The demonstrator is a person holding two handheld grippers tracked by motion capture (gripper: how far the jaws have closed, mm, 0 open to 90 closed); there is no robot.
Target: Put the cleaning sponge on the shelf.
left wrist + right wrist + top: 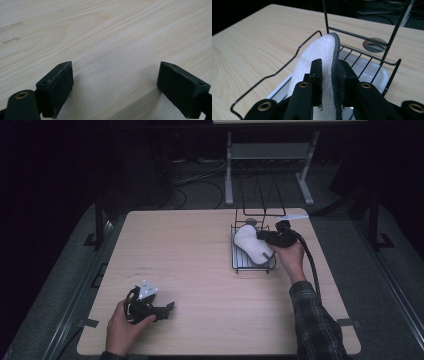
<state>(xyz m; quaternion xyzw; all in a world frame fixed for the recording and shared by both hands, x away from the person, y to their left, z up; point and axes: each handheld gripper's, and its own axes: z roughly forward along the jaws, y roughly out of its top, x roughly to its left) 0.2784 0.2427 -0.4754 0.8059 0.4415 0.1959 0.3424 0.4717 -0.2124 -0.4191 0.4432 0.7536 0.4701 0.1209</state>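
Our right gripper (329,85) pinches the white knitted insole with dark stitched edge (322,53) between its jaws, above the black wire rack (235,265). If they slacken early, it could tip against the wires. Our left gripper (115,87) rests spread, empty, on the pale wooden worktop (200,250).

Slipper (252,246) in wire rack (238,266), table (200,250) far right.

You have a pale wood counter (200,270) filling the middle of the frame; at its upper right sits a round grommet (374,45), and behind it, top centre, a grey metal stand (270,152) and floor cables (200,175).
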